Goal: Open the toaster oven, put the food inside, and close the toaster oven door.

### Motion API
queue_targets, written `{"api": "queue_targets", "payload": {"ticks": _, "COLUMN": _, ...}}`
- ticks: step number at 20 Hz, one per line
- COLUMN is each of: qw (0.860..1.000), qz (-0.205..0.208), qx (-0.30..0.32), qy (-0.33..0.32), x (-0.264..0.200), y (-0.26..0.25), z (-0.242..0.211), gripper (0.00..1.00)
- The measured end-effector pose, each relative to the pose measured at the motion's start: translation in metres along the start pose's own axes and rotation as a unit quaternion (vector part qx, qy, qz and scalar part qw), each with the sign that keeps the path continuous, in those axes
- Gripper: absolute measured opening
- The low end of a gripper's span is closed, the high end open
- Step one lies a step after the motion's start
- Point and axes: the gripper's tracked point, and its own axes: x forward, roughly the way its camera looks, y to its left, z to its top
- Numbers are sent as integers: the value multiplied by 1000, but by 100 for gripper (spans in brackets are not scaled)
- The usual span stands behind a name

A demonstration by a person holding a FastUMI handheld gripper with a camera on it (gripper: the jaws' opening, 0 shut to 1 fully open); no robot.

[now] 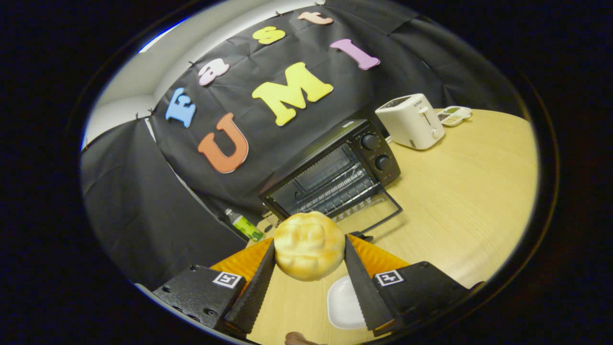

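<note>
Gripper [309,249]: clamped on the bun [309,245], both fingers pressing.
Toaster oven [335,172]: door [371,211] lay open toward gripper.
Writing: illegible.

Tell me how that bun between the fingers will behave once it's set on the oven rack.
The bun looks rounded and puffy, so it is probably light and soft; the gripper, shut on it, could dent it. Its domed shape might rock or roll on the wire rack inside the open toaster oven.

I am working in a staged kitchen booth: black cloth wall [143,211], wooden table [469,191], toaster oven [335,172], toaster [411,120] and bottle [244,224].
</note>
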Motion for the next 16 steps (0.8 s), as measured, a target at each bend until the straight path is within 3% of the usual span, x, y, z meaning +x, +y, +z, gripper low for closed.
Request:
{"api": "queue_targets", "payload": {"ticks": 8, "qw": 997, "qz": 55, "qx": 52, "qy": -34, "x": 76, "y": 9, "z": 30, "gripper": 86}}
{"api": "queue_targets", "payload": {"ticks": 16, "qw": 999, "qz": 20, "qx": 31, "qy": -17, "x": 168, "y": -26, "z": 29, "gripper": 87}}
